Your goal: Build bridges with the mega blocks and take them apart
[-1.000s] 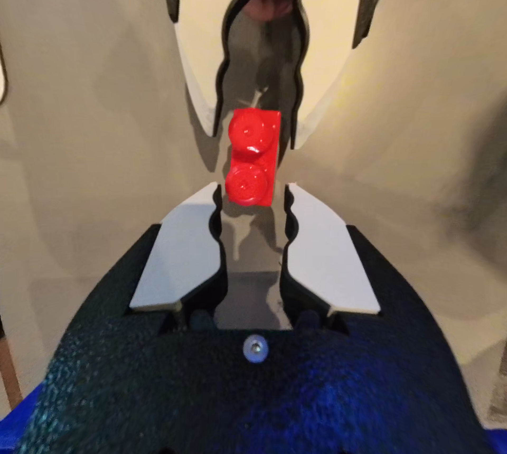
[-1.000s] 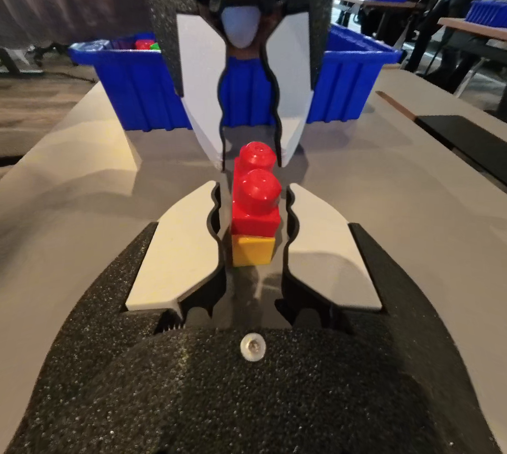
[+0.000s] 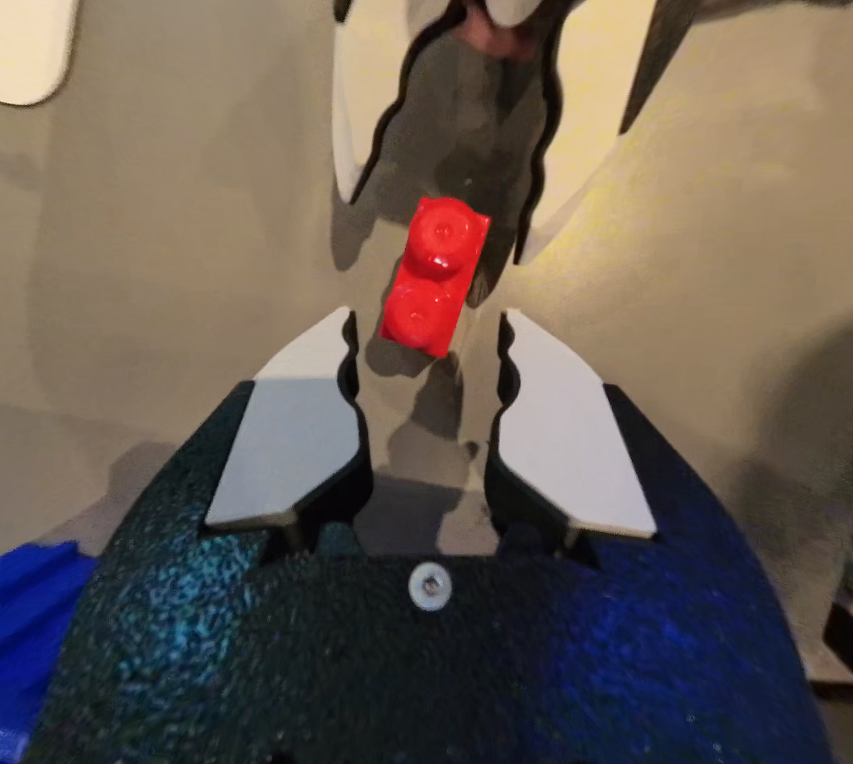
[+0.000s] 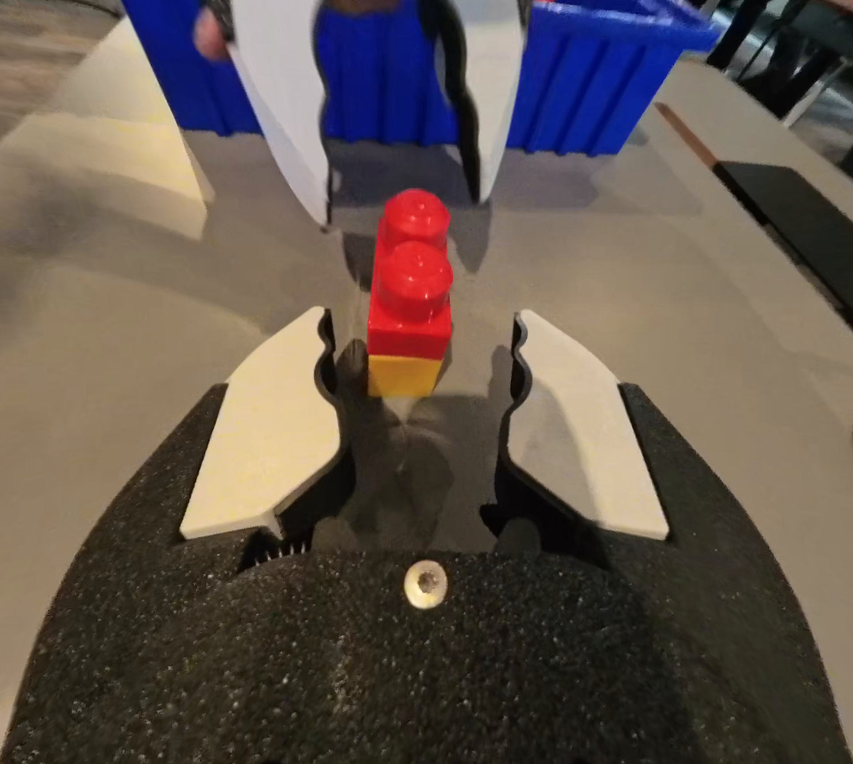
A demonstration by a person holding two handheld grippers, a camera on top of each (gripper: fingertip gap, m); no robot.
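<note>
red block [image 4: 410, 303]: two-stud mega block, sits on top of a yellow block [image 4: 402, 374]; stack stands on the grey table [image 4: 646, 303], w/ studs lined up away from the right cam.
same block, left cam: red block [image 3: 431, 280] seen from above, slightly skewed, yellow one hidden under it.
right gripper [image 4: 420, 317]: fingers spread wide, one each side of the stack's near end, not touching it; nothing pinched.
left gripper [image 3: 427, 317]: fingers apart, tips just short of the block's near end, gap either side; holds nothing.
facing off: in the right cam the left gripper [image 4: 401, 206] comes down from the top, white fingers open, tips near the far stud, no clear contact. in the left cam the right gripper [image 3: 431, 229] reaches in from the top, also open, tips flanking the far stud.
background: blue bin [image 4: 600, 72] at the table's far edge behind the stack, a red piece showing at its rim; more tables far right, blurred.
</note>
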